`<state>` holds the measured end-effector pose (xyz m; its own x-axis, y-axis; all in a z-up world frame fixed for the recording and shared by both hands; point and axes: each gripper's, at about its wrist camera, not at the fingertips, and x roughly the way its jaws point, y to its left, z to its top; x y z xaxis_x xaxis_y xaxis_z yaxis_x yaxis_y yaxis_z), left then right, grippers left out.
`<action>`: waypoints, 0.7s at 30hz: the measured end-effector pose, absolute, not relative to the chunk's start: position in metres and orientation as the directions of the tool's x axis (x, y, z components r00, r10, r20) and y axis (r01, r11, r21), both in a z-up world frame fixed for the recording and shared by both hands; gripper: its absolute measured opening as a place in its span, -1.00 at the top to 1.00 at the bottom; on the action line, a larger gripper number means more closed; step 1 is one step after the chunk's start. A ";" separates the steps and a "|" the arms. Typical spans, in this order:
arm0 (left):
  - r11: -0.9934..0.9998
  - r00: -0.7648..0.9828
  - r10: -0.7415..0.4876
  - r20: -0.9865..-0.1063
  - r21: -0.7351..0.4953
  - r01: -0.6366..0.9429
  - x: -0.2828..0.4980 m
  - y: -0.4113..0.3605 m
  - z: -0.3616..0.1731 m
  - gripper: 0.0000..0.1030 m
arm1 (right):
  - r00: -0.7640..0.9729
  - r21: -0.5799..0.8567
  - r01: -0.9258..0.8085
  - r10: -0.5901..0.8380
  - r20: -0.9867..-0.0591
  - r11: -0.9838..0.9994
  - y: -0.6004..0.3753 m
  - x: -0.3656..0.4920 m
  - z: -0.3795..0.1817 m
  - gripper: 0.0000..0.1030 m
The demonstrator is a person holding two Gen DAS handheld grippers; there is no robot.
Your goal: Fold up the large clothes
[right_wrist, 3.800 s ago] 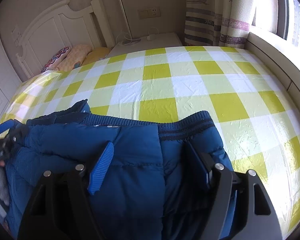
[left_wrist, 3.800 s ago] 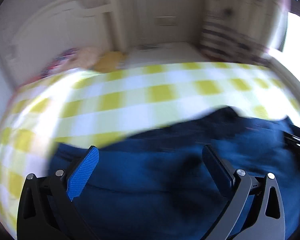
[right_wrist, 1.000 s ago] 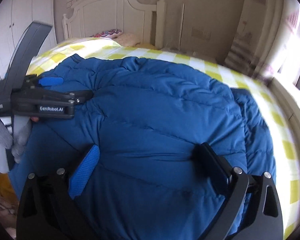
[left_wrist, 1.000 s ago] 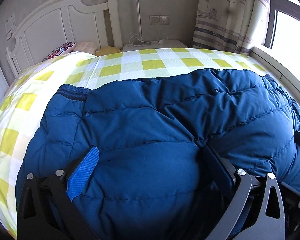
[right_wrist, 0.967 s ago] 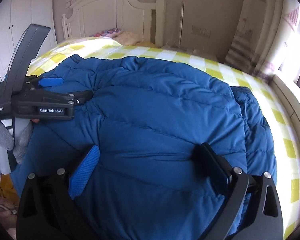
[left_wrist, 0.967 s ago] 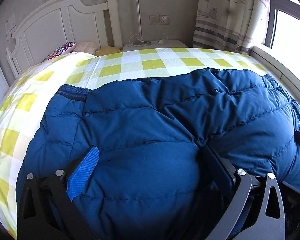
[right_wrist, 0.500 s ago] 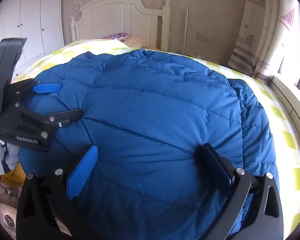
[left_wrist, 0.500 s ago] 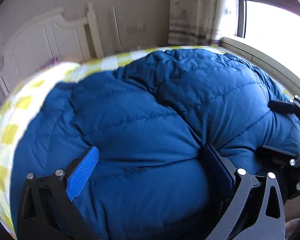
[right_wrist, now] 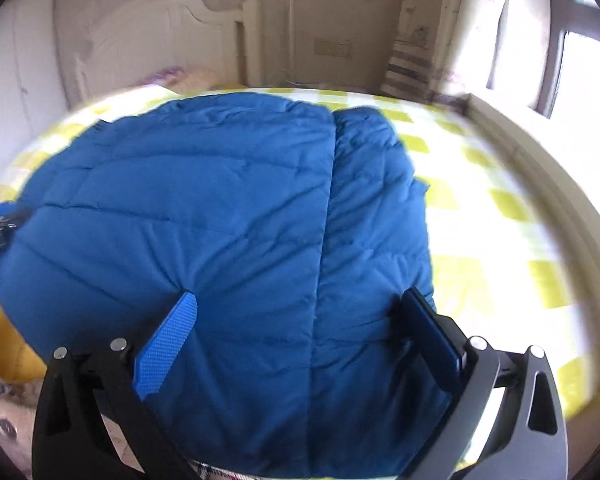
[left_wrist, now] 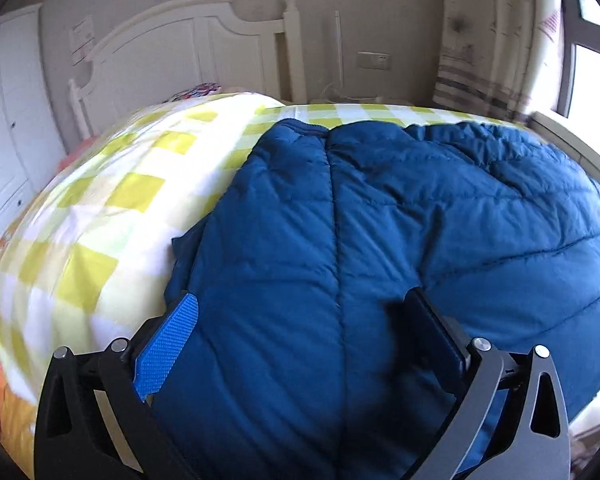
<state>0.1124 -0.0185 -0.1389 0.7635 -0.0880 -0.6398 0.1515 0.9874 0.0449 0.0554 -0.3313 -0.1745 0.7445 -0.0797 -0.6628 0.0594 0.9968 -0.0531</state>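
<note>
A large blue quilted down jacket (left_wrist: 380, 240) lies spread on a bed with a yellow and white checked sheet (left_wrist: 112, 216). My left gripper (left_wrist: 300, 320) is open, its fingers wide apart over the jacket's near left part by the left edge. The jacket also fills the right wrist view (right_wrist: 220, 220). My right gripper (right_wrist: 300, 316) is open over the jacket's near right part, astride a seam. The left gripper's tip (right_wrist: 0, 216) shows at the far left of the right wrist view.
A white headboard (left_wrist: 188, 48) stands at the far end, with a pillow (left_wrist: 196, 90) below it. Curtains (left_wrist: 492, 32) and a window sill (right_wrist: 540, 168) run along the right. White wardrobe doors (left_wrist: 8, 120) are at the left. Yellow and pink items (left_wrist: 4, 400) lie off the near left.
Both grippers have swung apart: the left one toward the jacket's left edge, the right one toward its right edge. Earlier the jacket was unfolded and spread across the bed.
</note>
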 end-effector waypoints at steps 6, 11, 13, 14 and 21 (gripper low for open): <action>0.904 0.774 -0.282 -0.567 0.112 0.412 0.052 -0.084 -0.130 -0.91 | 0.789 -0.035 -0.208 0.147 -0.596 0.978 -0.256 0.036 -0.156 -0.92; 0.897 0.729 -0.269 -0.629 0.112 0.428 0.070 -0.097 -0.157 -0.91 | 0.771 -0.114 -0.258 0.133 -0.623 0.959 -0.227 0.046 -0.199 -0.96; 0.892 0.723 -0.285 -0.630 0.101 0.440 0.070 -0.093 -0.155 -0.91 | 0.753 -0.115 -0.277 0.142 -0.642 0.954 -0.232 0.044 -0.194 -0.96; 0.894 0.724 -0.289 -0.626 0.096 0.439 0.070 -0.090 -0.153 -0.91 | 0.756 -0.133 -0.262 0.118 -0.643 0.956 -0.236 0.043 -0.191 -0.95; 0.969 0.775 -0.185 -0.604 0.019 0.246 0.078 -0.010 -0.151 -0.91 | 0.795 -0.013 -0.058 0.038 -0.606 0.998 -0.315 0.012 -0.193 -0.95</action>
<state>0.0781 -0.0102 -0.1508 0.7750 -0.1850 -0.6042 0.2458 0.9691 0.0186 0.0125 -0.3145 -0.1934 0.7948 0.0382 -0.6056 -0.0576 0.9983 -0.0126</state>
